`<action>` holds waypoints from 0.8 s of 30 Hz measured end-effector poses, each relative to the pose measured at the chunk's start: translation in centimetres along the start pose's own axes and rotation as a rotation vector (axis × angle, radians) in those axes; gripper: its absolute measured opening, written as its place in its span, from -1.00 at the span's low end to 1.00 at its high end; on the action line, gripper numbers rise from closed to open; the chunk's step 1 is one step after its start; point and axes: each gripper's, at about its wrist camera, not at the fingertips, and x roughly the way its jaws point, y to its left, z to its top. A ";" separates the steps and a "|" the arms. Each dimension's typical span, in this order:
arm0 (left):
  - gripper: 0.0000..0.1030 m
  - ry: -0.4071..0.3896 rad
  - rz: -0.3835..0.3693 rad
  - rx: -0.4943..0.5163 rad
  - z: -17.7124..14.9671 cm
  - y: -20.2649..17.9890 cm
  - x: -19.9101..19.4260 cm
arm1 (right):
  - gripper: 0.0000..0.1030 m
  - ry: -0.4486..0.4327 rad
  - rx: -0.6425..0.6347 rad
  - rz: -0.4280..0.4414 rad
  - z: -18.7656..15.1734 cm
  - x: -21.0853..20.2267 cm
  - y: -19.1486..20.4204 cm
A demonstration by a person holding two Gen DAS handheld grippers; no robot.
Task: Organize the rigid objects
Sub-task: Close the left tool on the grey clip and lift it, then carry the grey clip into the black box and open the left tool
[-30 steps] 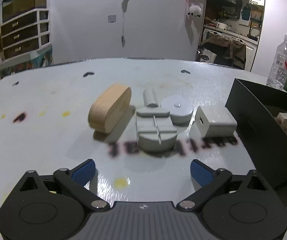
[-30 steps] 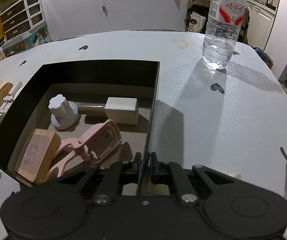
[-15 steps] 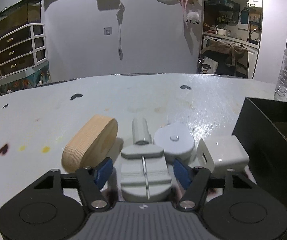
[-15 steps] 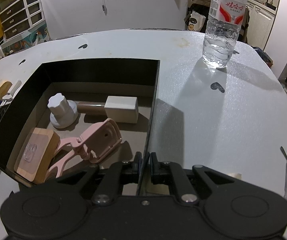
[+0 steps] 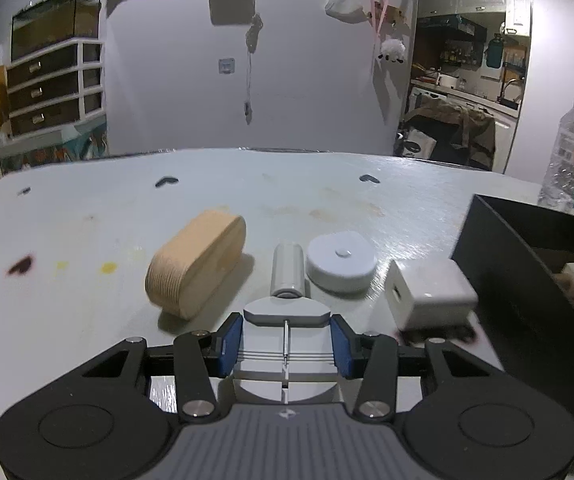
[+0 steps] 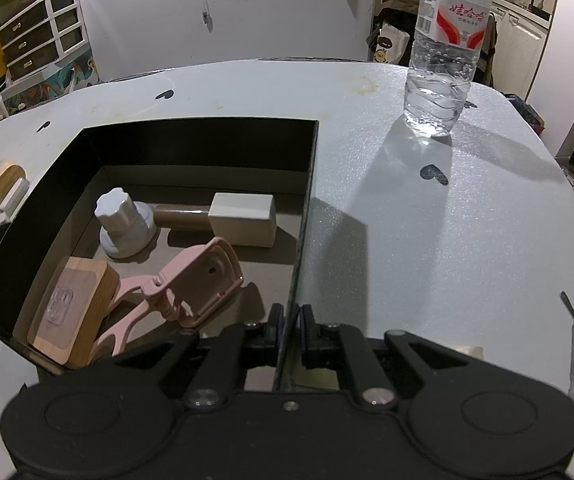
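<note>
Where red label lettering blurs, water bottle (image 6: 445, 46) stands upright.

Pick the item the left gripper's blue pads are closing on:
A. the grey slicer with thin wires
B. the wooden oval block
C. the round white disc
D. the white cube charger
A: the left gripper has its blue pads against both sides of the grey slicer; the other items sit apart from it.

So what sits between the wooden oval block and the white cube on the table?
Left wrist view: the grey wire slicer, held by the left gripper, and the round white disc.
</note>
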 end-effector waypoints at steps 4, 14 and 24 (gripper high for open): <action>-0.09 0.041 -0.088 -0.122 0.0 1.1 -1.0 | -0.84 -0.002 0.004 0.002 0.0 0.0 0.0; -0.09 -0.038 -0.330 -0.249 2.4 -0.7 -4.5 | -0.84 0.000 -0.009 0.000 0.0 0.0 0.1; -0.09 0.031 -0.650 -0.053 4.4 -10.0 -4.7 | -0.83 -0.001 -0.010 0.007 -0.1 0.0 -0.1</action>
